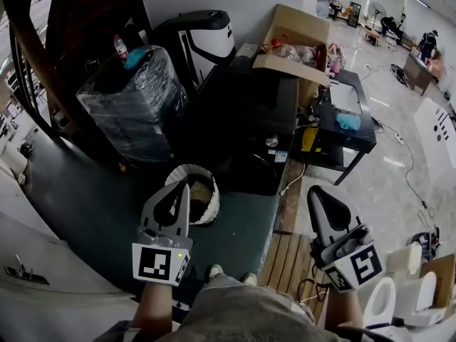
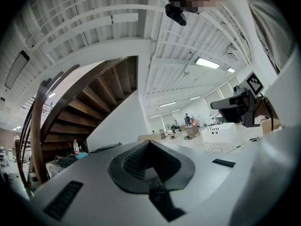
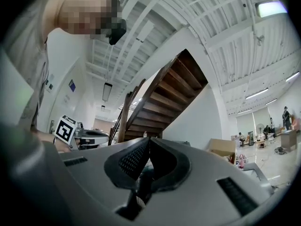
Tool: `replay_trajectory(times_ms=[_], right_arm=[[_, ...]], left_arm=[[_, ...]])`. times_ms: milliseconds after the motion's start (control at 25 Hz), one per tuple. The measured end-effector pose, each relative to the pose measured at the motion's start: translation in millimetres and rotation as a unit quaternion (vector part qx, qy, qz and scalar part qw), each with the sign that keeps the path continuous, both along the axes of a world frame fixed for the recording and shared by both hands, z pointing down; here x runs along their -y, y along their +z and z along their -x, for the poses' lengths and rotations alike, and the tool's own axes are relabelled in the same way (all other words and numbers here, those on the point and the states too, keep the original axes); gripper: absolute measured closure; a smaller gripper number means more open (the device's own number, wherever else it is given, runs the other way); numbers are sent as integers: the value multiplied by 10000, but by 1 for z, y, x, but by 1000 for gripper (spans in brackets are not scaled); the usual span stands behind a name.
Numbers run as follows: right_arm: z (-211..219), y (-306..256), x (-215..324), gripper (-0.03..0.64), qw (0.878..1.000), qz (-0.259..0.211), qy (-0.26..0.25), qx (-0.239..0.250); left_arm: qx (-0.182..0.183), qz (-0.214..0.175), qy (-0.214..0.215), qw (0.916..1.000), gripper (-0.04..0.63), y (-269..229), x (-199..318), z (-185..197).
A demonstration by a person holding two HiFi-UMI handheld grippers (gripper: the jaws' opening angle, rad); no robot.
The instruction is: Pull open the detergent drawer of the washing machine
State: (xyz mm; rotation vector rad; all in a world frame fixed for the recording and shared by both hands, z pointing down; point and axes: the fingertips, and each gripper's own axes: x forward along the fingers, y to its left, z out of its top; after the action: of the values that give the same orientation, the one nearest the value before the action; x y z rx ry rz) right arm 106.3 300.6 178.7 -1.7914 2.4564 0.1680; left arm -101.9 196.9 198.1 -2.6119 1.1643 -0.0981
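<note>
Both grippers are held up in front of the person, side by side and pointing roughly level. In the head view my left gripper (image 1: 182, 188) has its jaws together with nothing between them. My right gripper (image 1: 314, 192) also has its jaws closed and empty. The left gripper view shows my left gripper (image 2: 149, 142) with its tips meeting, aimed at the room and ceiling. In the right gripper view, my right gripper (image 3: 149, 139) faces the wooden staircase (image 3: 164, 98). A black boxy appliance (image 1: 246, 116) stands ahead. I cannot make out a detergent drawer in any view.
A plastic-wrapped stack (image 1: 132, 102) stands at the left under the stairs. A white round basket (image 1: 197, 195) sits on the dark floor mat just beyond my left gripper. A cardboard box (image 1: 299, 38), a black table (image 1: 347, 137) and a wooden pallet (image 1: 288, 262) lie to the right.
</note>
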Motion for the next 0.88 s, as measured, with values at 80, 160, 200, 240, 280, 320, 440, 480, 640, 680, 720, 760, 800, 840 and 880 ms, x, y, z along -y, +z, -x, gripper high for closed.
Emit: replay_trajectory(times_ms=[80, 160, 200, 240, 280, 320, 440, 480, 640, 680, 720, 760, 800, 840, 880], right_arm=[[-1, 3, -1, 586, 10000, 29, -21, 5], [-1, 5, -1, 586, 10000, 67, -57, 11], [0, 6, 0, 586, 9999, 87, -74, 3], [0, 8, 0, 586, 9999, 108, -90, -4], [1, 9, 1, 586, 9999, 127, -109, -1], [1, 11, 3, 586, 9998, 143, -130, 15], [1, 13, 10, 586, 9997, 181, -161, 41], [1, 14, 13, 586, 9997, 190, -160, 34], [0, 16, 29, 586, 9997, 223, -135, 35], [-1, 18, 34, 586, 9996, 245, -116, 32], [-2, 20, 39, 586, 9996, 269, -98, 33], [-3, 22, 44, 586, 9995, 292, -84, 37], [-4, 23, 50, 586, 9995, 312, -75, 37], [-5, 25, 57, 586, 9994, 333, -71, 27], [-5, 27, 64, 586, 9993, 355, -71, 10]], left_arm=[[-60, 45, 9, 10000, 580, 1, -2, -1], [-231, 110, -6, 9997, 580, 1, -3, 1], [-358, 153, -5, 9992, 578, 0, -2, 2], [-494, 218, 8, 9985, 569, -1, -1, 3], [-623, 301, 29, 9976, 463, -1, 0, 4], [-733, 377, 39, 9966, 356, 0, 2, 5], [-850, 389, -58, 9956, 268, -1, 11, 9], [-832, 362, -95, 9958, 263, 0, 14, 11], [-803, 364, -74, 9961, 259, 3, 31, 10], [-798, 382, -50, 9961, 259, 5, 37, 9], [-790, 404, -27, 9961, 259, 7, 42, 7], [-784, 427, -7, 9960, 259, 10, 48, 5], [-787, 454, 8, 9959, 259, 12, 55, 3], [-797, 489, 20, 9956, 259, 14, 62, 2], [-815, 536, 32, 9952, 258, 17, 70, 1]])
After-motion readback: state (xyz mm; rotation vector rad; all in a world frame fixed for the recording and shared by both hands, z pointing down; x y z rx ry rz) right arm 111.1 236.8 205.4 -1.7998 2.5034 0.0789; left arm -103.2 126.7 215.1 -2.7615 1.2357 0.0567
